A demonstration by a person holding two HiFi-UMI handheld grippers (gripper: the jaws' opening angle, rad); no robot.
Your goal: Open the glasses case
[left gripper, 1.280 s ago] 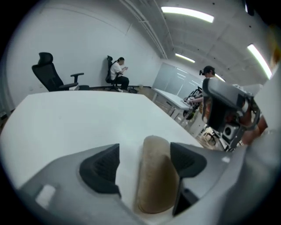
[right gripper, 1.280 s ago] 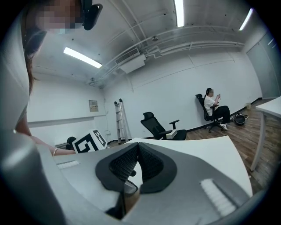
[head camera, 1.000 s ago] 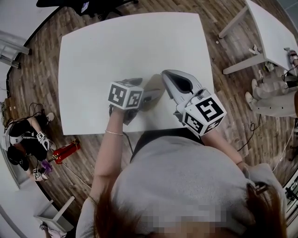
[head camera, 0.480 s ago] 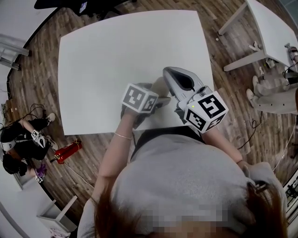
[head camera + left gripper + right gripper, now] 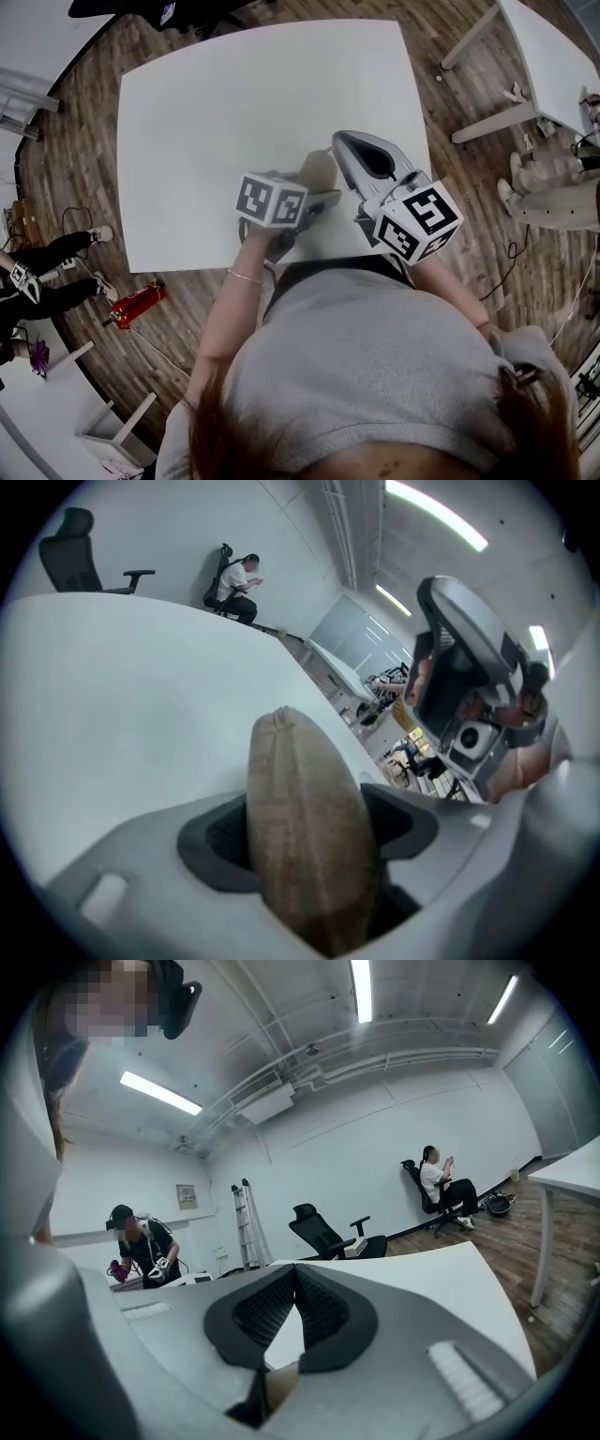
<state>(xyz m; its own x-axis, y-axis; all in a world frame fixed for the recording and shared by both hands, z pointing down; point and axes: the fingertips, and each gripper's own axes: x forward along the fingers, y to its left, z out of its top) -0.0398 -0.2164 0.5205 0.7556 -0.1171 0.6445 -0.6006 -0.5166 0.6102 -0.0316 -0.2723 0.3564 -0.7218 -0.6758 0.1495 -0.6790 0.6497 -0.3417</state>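
Note:
A tan fabric glasses case (image 5: 317, 172) (image 5: 305, 836) lies closed on the white table (image 5: 216, 112), near its front edge. My left gripper (image 5: 314, 201) (image 5: 309, 829) has the case between its jaws, which are closing; both dark pads touch the case's sides. Just right of the case, my right gripper (image 5: 345, 143) (image 5: 297, 1285) is shut, pad tips meeting. A sliver of the tan case (image 5: 279, 1384) shows below its pads. The marker cubes hide much of both grippers in the head view.
A second white table (image 5: 553, 56) stands at the back right, with a seated person (image 5: 548, 178) beside it. A red extinguisher (image 5: 136, 305) and another person (image 5: 37, 272) are on the wood floor at left. A black office chair (image 5: 80, 560) stands beyond the table's far edge.
My left gripper has moved right, up to the case, and its jaws now straddle it. The right gripper has stayed put.

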